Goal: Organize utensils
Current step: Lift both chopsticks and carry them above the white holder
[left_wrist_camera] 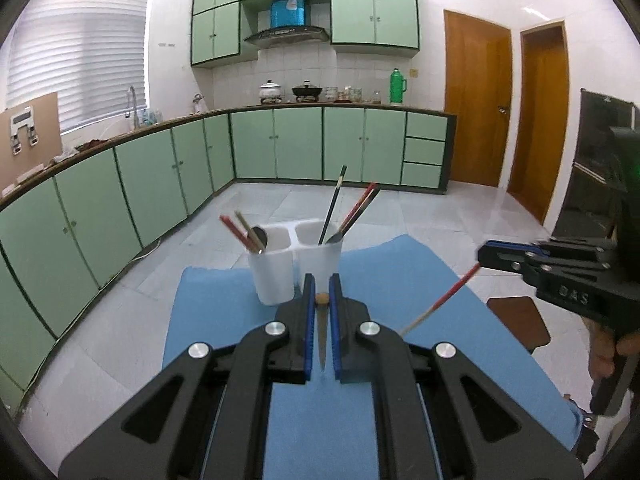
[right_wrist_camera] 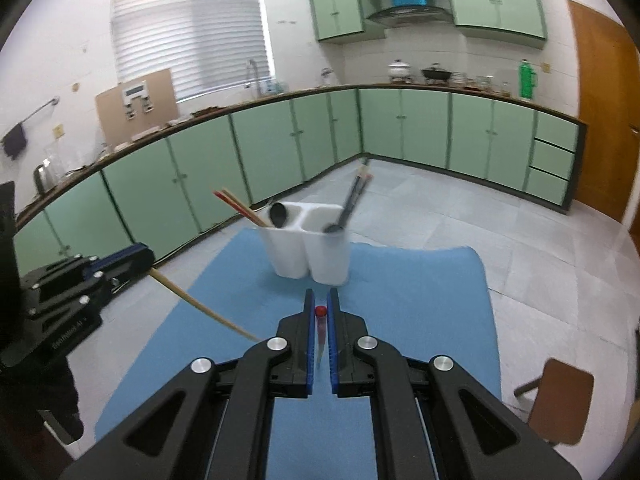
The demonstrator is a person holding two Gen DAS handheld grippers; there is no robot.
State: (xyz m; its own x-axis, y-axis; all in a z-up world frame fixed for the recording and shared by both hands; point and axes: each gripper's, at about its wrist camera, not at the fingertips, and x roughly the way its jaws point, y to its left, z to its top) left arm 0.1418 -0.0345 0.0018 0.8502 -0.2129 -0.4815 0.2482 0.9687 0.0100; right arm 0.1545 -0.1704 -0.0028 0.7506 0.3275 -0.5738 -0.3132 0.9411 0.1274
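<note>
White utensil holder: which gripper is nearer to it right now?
Left, though narrowly. The left gripper has its tips overlapping the white utensil holder in its own view; the right gripper sits back, with blue cloth showing between.

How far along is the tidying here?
Mostly done: the white holder already has chopsticks and spoons in both cups. In hand: the left gripper grips a tan chopstick, the right gripper a red one. Left: dropping both in.
</note>
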